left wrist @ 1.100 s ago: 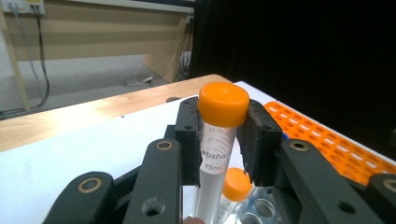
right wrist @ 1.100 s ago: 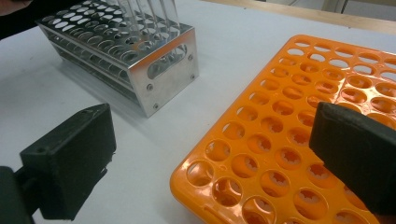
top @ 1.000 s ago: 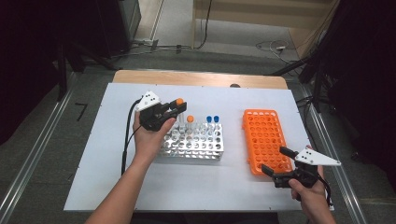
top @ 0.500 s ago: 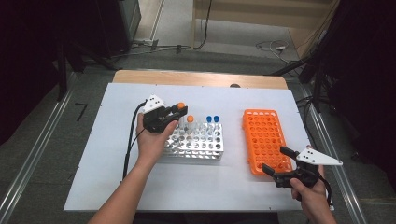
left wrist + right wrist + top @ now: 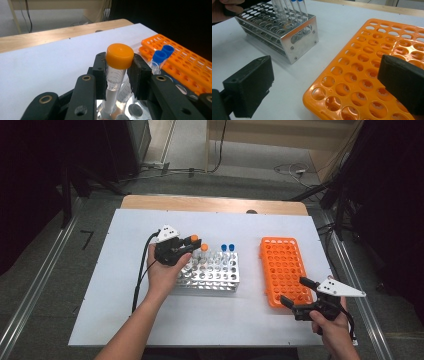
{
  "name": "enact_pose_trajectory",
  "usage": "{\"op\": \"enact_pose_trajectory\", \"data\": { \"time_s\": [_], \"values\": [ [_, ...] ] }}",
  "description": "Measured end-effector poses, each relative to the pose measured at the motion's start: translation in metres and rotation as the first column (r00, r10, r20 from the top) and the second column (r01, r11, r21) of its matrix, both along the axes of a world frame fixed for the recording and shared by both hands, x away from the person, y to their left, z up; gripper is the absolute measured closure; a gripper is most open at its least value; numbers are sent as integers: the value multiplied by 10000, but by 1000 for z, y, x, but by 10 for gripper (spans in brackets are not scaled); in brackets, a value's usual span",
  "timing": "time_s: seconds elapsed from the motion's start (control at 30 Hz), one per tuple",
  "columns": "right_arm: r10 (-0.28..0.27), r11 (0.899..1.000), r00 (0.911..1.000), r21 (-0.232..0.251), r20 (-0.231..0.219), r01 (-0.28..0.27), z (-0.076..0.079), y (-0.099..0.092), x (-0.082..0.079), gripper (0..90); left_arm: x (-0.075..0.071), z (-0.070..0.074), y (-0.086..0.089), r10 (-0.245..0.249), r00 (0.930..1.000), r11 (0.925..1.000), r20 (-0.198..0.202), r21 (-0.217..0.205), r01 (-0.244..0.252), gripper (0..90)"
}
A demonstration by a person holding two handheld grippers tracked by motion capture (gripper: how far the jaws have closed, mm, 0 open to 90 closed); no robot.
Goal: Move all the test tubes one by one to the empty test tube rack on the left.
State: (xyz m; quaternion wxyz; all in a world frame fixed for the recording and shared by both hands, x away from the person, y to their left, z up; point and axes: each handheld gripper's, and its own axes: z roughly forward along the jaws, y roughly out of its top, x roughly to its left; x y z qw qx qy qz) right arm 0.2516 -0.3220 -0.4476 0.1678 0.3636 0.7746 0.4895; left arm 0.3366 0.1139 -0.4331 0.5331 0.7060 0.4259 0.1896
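Gripping the orange-capped tube (image 5: 115, 72) just under its cap, your left hand-held gripper (image 5: 176, 248) has its jaws closed snugly on it, and they have just eased open a touch while the tube stands over the metal rack (image 5: 212, 275), its foot seemingly in or just above a hole, though that end is blurred. If the grip slackens further, the tube could drop crooked and knock the neighbouring blue-capped tubes (image 5: 163, 53). Your right hand-held gripper (image 5: 324, 82) waits wide open and empty over the near corner of the orange rack (image 5: 367, 75) on the worktop (image 5: 125, 285).
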Motion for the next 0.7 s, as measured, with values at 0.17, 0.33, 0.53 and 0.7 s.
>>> {"op": "enact_pose_trajectory", "data": {
  "time_s": [0.17,0.33,0.53,0.7],
  "values": [
    [16,10000,10000,5,16,-16,0,0,1,0,-3,2,1,64,10000,10000,15,-52,-64,575],
    [-16,10000,10000,-15,-12,16,-1,-1,1,0,-8,6,4,-19,9999,9996,122,-279,22,487],
    [-24,10000,10000,-8,-7,24,-1,-1,1,0,-17,12,9,-306,9990,9975,329,-630,326,345],
    [-45,10000,10000,-4,-2,45,-1,-1,1,0,-28,16,13,-619,9966,9951,553,-743,659,181]
  ]
}}
